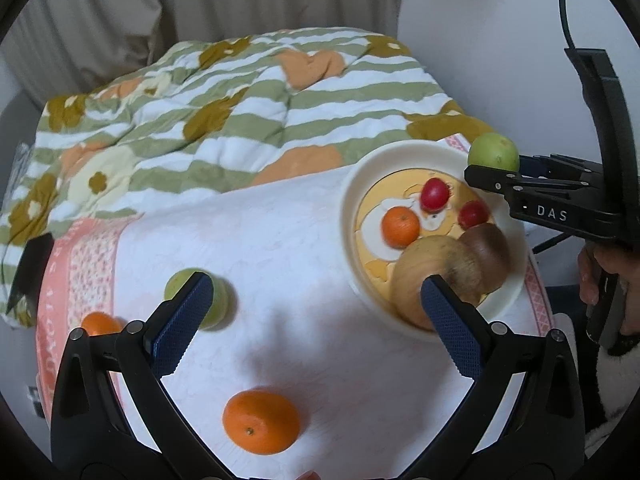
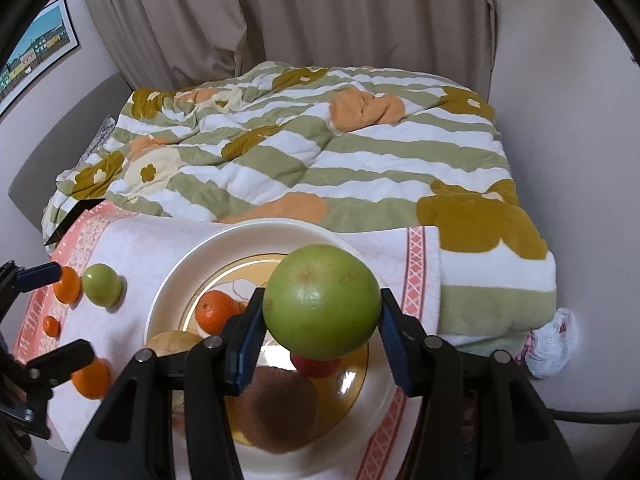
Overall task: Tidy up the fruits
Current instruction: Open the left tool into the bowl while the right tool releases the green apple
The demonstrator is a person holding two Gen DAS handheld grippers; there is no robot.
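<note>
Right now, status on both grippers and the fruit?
Right gripper shut on green fruit above plate. Left gripper open, empty. Oranges and second green fruit on cloth.

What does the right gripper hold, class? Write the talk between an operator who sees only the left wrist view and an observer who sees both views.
Observer: The right gripper clamps a green fruit from both sides.
Operator: I count two oranges off the plate. Is that right?
Observer: No, there are three. A small orange lies on the pink border of the cloth.
Operator: Is there anything past the cloth on the right?
Observer: A white bag lies by the corner of the blanket.
</note>
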